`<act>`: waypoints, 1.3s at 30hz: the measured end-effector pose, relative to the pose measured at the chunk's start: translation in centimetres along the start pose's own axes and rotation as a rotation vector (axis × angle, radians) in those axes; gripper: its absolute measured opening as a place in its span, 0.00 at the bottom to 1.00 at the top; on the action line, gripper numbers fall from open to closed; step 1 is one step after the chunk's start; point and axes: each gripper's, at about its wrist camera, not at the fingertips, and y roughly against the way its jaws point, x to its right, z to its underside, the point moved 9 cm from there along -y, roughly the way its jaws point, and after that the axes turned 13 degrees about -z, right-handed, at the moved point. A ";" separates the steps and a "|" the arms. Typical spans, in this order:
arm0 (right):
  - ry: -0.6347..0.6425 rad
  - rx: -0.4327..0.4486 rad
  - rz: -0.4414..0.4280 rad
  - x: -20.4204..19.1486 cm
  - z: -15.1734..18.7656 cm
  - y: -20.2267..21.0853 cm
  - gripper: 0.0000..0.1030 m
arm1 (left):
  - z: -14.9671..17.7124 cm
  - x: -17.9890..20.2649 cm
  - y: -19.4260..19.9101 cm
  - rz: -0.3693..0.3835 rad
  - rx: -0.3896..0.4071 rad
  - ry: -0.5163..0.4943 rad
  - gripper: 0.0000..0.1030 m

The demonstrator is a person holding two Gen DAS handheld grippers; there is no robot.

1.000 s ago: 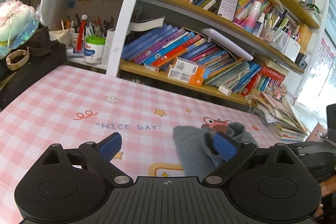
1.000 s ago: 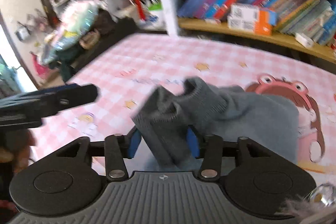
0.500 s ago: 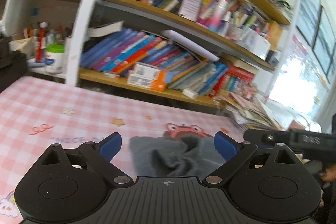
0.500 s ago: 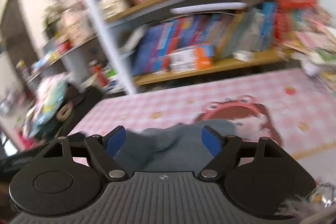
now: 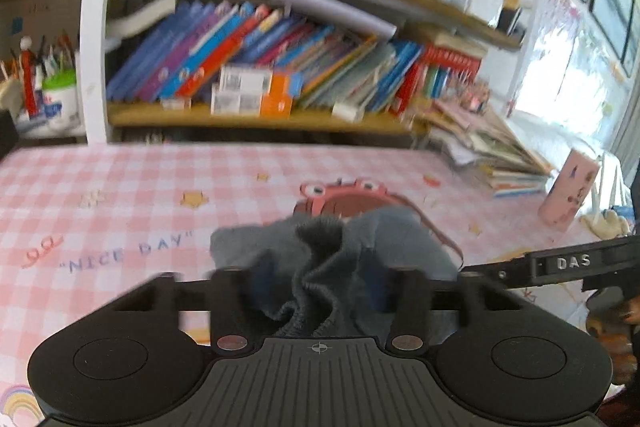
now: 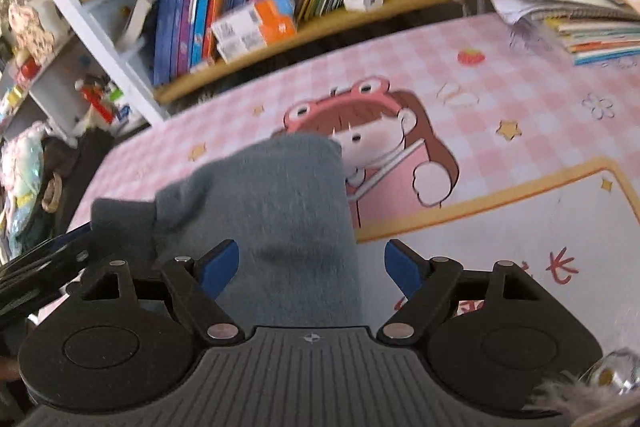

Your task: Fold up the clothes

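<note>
A grey knit garment (image 6: 276,195) lies on the pink checked table mat (image 6: 500,83). In the left wrist view its bunched ribbed edge (image 5: 316,267) sits between my left gripper's fingers; the left gripper (image 5: 318,279) is closing on it, motion-blurred. My right gripper (image 6: 312,263) is open, its blue pads either side of the garment's near end, not gripping. The right gripper also shows at the right of the left wrist view (image 5: 560,263), and the left gripper's finger at the left of the right wrist view (image 6: 52,255).
A bookshelf (image 5: 260,115) full of books runs along the far edge of the table. A pile of books and papers (image 6: 568,7) lies at the far right. A pink box (image 5: 568,191) stands at the right. Dark bags (image 6: 48,179) sit at the left.
My right gripper opened and let go of the garment, which now lies flatter. My left gripper moved in over the bunched edge and its fingers have closed inward on it.
</note>
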 end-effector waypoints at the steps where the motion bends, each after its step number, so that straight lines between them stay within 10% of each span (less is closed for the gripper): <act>1: 0.003 -0.011 -0.003 -0.1 0.2 -0.1 0.77 | 0.0 -0.1 -0.2 0.011 -0.013 0.015 0.09; 5: 0.014 -0.025 -0.009 -0.3 0.4 -0.3 0.77 | -2.8 -2.5 3.8 0.205 0.155 0.331 0.05; 8: 0.008 -0.048 -0.011 -0.1 0.6 -0.8 0.77 | -1.5 -5.7 2.6 0.138 0.097 0.475 0.02; 13: 0.015 -0.124 -0.015 -0.3 1.5 -2.5 0.77 | 7.6 -8.9 -2.8 -0.091 -0.262 0.520 0.00; 18: 0.031 -0.147 -0.020 -0.8 1.9 -3.0 0.77 | 4.5 -10.5 0.3 -0.113 -0.072 0.553 0.03; 21: 0.028 -0.151 -0.022 -0.7 2.0 -3.0 0.77 | 1.8 -9.7 2.4 -0.070 0.059 0.516 0.30; 22: 0.025 -0.150 -0.022 -0.7 1.9 -3.0 0.77 | 1.2 -9.0 2.7 -0.052 0.071 0.493 0.53; 25: 0.031 -0.148 -0.021 -0.7 1.8 -3.0 0.77 | 1.0 -6.8 1.9 -0.014 0.042 0.395 0.59; 28: 0.041 -0.154 -0.020 -0.8 1.9 -3.0 0.77 | 1.4 -5.6 0.7 -0.013 0.002 0.322 0.56; 31: 0.043 -0.158 -0.019 -0.8 2.0 -3.0 0.77 | 1.9 -4.6 -0.1 0.037 -0.053 0.295 0.09; 39: 0.070 -0.153 -0.032 -1.4 2.1 -2.8 0.78 | 1.0 -5.7 1.6 0.113 -0.016 0.455 0.05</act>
